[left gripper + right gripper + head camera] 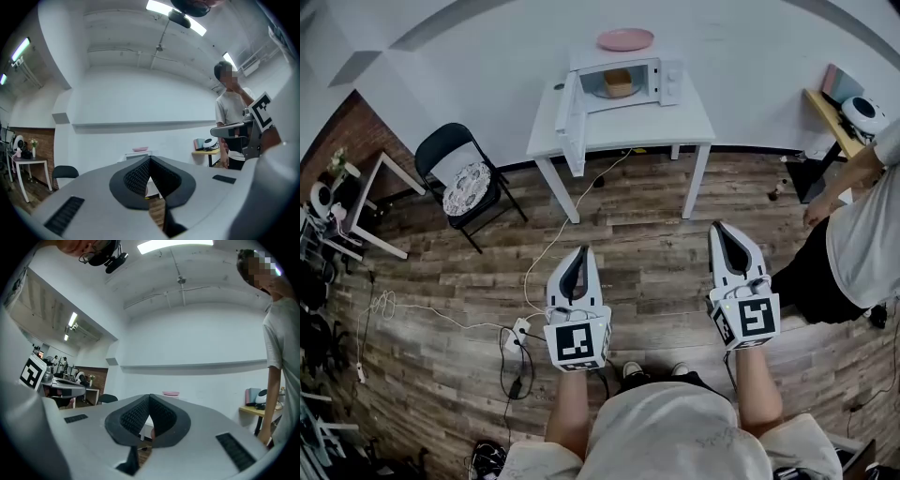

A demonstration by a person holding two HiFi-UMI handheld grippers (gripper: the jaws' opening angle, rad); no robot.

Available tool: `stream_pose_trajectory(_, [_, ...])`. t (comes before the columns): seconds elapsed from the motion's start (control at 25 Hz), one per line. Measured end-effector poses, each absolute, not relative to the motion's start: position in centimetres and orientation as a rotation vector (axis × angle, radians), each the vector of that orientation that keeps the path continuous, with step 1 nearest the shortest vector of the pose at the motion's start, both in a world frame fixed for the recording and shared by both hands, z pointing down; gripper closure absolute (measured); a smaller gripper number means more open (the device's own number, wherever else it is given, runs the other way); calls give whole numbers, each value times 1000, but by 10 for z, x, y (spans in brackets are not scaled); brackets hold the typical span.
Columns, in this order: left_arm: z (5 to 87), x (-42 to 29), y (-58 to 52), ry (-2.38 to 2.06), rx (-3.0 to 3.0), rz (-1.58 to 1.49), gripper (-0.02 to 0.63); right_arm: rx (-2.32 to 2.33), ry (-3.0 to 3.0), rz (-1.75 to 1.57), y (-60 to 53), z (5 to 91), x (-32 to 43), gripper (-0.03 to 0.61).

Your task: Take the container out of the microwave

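Tan, squat container [619, 83] sits inside the open microwave [670, 80].

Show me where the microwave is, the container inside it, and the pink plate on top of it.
microwave [672, 82], head view, its control panel.
container [619, 82], head view, its front, inside the open microwave.
plate [625, 39], head view, the middle of its pink face.

container [619, 83] in microwave [671, 81] on table [675, 127], plate [625, 39] on top, chair [466, 186] left
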State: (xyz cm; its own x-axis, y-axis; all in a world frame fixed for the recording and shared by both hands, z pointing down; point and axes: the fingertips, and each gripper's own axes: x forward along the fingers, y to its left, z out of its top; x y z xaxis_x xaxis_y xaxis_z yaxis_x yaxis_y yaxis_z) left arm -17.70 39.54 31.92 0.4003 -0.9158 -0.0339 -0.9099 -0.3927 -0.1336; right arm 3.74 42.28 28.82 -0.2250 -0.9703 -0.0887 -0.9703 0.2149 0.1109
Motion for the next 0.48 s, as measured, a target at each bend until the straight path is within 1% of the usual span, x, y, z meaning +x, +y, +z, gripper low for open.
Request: stream_pose_trajectory(0.48, [324, -218, 384, 1634, -2531, -41, 607, -1935, 2468, 237, 412, 294, -14, 566])
